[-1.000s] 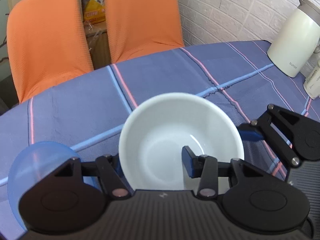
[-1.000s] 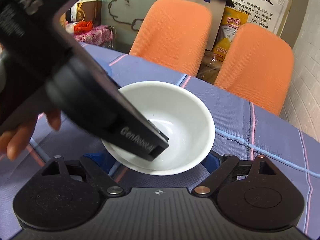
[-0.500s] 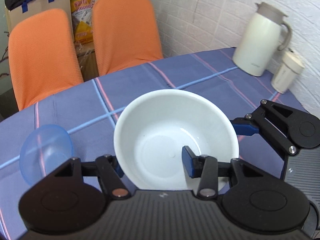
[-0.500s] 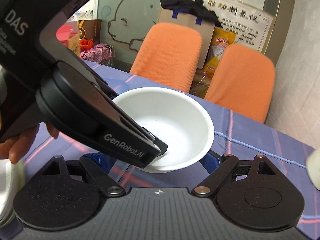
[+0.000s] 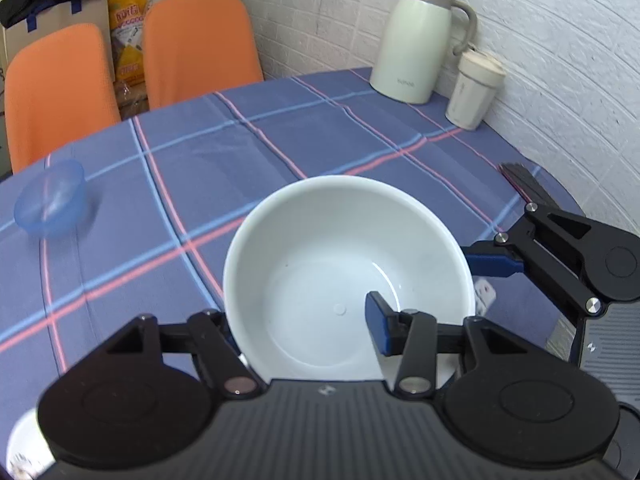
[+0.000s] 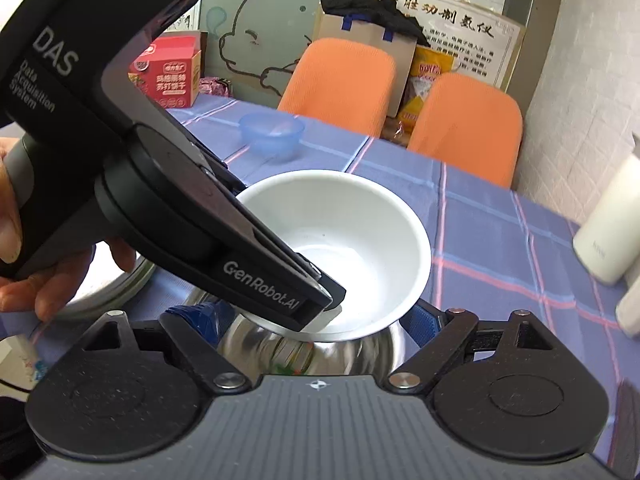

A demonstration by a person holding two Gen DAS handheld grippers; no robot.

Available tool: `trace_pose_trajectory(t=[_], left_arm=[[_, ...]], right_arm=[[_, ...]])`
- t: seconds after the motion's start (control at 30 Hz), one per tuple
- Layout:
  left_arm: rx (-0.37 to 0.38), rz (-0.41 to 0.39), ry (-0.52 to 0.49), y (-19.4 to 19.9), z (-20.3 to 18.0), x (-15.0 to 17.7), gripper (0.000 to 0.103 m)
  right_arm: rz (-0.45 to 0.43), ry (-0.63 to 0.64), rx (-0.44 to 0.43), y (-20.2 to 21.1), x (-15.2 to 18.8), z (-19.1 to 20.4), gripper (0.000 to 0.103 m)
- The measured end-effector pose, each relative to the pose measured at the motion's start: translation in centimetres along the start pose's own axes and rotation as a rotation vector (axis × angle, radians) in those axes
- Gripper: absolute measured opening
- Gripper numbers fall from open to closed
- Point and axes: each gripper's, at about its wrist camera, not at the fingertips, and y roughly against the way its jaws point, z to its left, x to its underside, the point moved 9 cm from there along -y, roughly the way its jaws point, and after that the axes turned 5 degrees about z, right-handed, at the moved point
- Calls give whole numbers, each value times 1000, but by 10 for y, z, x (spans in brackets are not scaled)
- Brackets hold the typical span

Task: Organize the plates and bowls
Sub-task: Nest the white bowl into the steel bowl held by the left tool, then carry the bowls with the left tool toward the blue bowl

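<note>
The left gripper (image 5: 304,320) has its jaws clamped across the rim of the white bowl (image 5: 320,248), one finger inside and one outside. The right gripper (image 6: 316,314) sits at 3 o'clock of it, jaws spread wide. A hand (image 6: 24,248) grips the left handle.

Bright, even light; fisheye-warped edges

Background items, non-task only.
Two orange chairs (image 5: 200,48) behind surface (image 5: 280,148) with blue plaid cloth; cream thermos jug (image 5: 416,40) and lidded cup (image 5: 476,88) just beside it near white brick wall (image 5: 560,60); red carton (image 6: 172,72), cardboard box (image 6: 360,36) beyond.
</note>
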Motion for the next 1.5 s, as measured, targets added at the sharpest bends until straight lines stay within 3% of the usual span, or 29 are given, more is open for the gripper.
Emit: trace_pose_trajectory(t=[0.27,0.5,0.67,1.03,1.5], left_arm=[[-17,61,6,-17,-4,32,53],[26,87,22,-8,-2,34,73],[19,24,27,26,6,33,73],[-117,-55,118,66,54,35,73],[-163,-108,148,92,106,39,74]], right_arm=[[36,-18,-12,-3,19,4,76],[44,-31,30,22,47,-3,76],[36,-73,38,35,59,-10,76],[-13,-94,-22,29,35,0,76],[-21,-87,-58,0,-24,16,77]])
